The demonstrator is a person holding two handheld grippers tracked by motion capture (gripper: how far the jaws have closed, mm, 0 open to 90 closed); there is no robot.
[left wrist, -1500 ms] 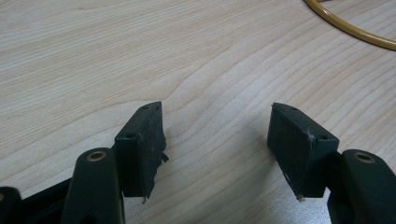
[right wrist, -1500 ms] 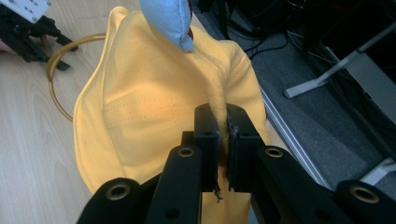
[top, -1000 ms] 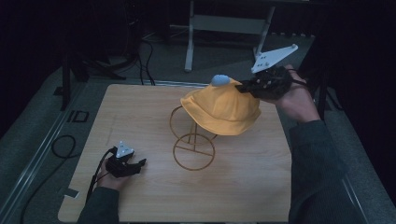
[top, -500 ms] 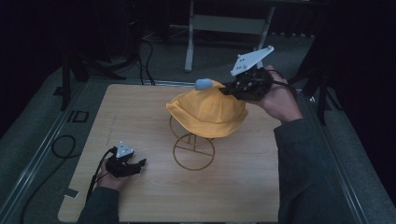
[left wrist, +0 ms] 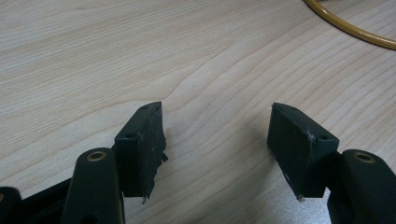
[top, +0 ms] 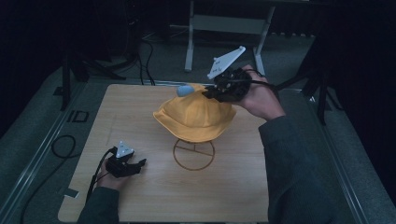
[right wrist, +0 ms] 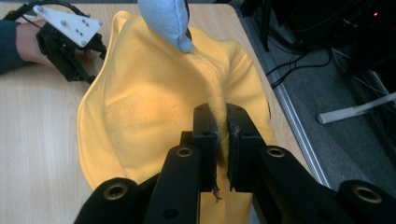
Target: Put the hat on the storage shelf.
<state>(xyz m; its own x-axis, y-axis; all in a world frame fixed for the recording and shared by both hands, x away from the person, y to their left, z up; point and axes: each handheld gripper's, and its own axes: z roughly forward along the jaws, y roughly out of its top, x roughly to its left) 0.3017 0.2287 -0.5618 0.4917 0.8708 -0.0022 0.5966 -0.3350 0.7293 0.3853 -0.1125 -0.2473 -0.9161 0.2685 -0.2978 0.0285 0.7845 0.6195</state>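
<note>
A pale wood-grain table (top: 140, 196) stands in a dim room, with dark floor and cables around it and a grey metal frame (top: 224, 23) beyond its far edge. At the near left, the left gripper (top: 135, 165) rests on the tabletop in the person's left hand (top: 109, 179), its jaws spread wide with bare wood between them. Just right of it, a yellow wire stand (top: 194, 154) sits near the table's middle, its ring base flat on the wood. A yellow hat (top: 194, 116) hangs over the stand, a pale blue pad (top: 184, 90) poking up at its far side. At the far right, the right gripper (top: 210, 93) is clamped narrowly on a pinched fold of the hat's fabric. The letters "ID" (top: 77, 115) appear beside the table's left edge.
</note>
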